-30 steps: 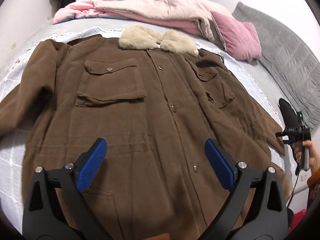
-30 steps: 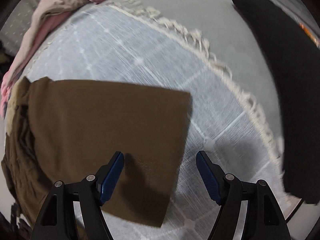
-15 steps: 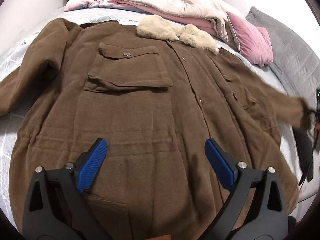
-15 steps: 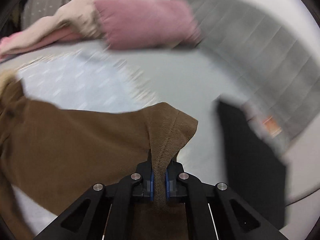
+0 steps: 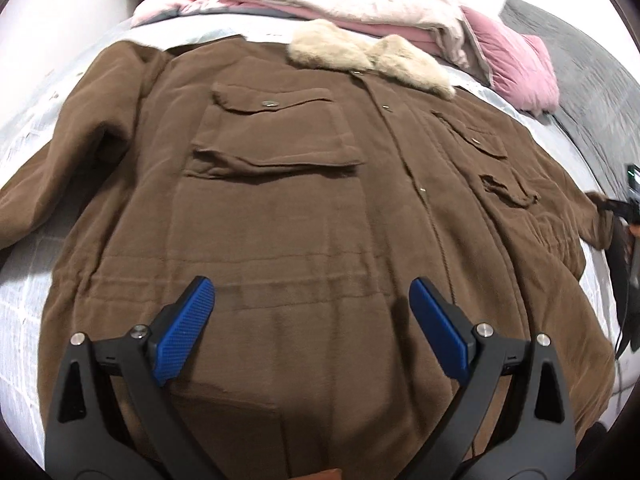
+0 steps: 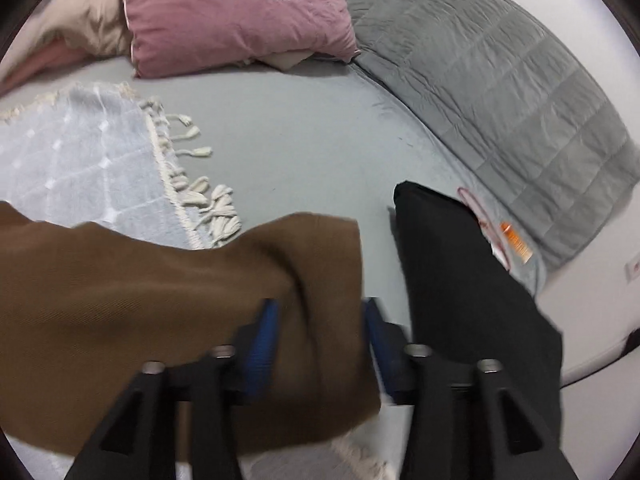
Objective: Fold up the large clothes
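**Sleeve cuff between opening jaws**

My right gripper has just been opening; its jaws stand partly apart with the brown coat's sleeve cuff loose between them. My left gripper hangs wide open and empty over the coat's hem. The coat lies spread, front up, on the bed, fur collar toward the pink pillow.
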`<state>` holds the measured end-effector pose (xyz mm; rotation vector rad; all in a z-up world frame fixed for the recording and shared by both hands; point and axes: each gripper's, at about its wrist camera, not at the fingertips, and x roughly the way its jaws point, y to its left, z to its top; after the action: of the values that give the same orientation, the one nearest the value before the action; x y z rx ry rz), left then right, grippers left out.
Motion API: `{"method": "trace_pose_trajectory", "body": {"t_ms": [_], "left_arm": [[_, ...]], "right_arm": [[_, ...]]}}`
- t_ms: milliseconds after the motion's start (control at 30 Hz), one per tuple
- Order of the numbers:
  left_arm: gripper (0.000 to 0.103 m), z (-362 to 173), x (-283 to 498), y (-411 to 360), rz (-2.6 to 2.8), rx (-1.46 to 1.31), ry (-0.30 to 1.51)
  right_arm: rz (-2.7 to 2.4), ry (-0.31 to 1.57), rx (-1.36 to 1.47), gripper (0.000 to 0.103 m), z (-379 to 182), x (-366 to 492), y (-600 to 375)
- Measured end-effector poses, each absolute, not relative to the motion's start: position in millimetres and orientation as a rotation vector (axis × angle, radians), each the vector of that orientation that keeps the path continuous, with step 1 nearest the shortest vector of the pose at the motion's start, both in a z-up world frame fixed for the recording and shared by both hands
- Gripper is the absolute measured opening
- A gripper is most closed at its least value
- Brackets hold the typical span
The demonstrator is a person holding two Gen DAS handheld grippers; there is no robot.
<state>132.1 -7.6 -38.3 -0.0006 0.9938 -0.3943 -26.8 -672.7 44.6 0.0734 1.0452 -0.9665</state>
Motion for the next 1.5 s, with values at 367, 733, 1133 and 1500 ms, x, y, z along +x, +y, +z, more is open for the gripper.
{"method": "trace_pose_trajectory", "body": {"t_ms": [367,733,1133,1500], "left_arm": [[0.098,10,144,92,-0.096,-0.162,1.006],[0.098,33,161,273,0.357,-0.389,1.048],[0.010,36,231,309,0.156,-0.690,0.999],[0.015,96,229,362,0.611,-0.200,0.891]], "right_arm": [[-0.587,0.974,0.200,0.072,114,-39,-525],[-0.290,0.971,0.233,0.072,78,-12,-399],[-0.305,1.020,0.358,0.072,30,-16,-407],[-0.318,1.012,0.452,0.072,26,-21,-418]]}}
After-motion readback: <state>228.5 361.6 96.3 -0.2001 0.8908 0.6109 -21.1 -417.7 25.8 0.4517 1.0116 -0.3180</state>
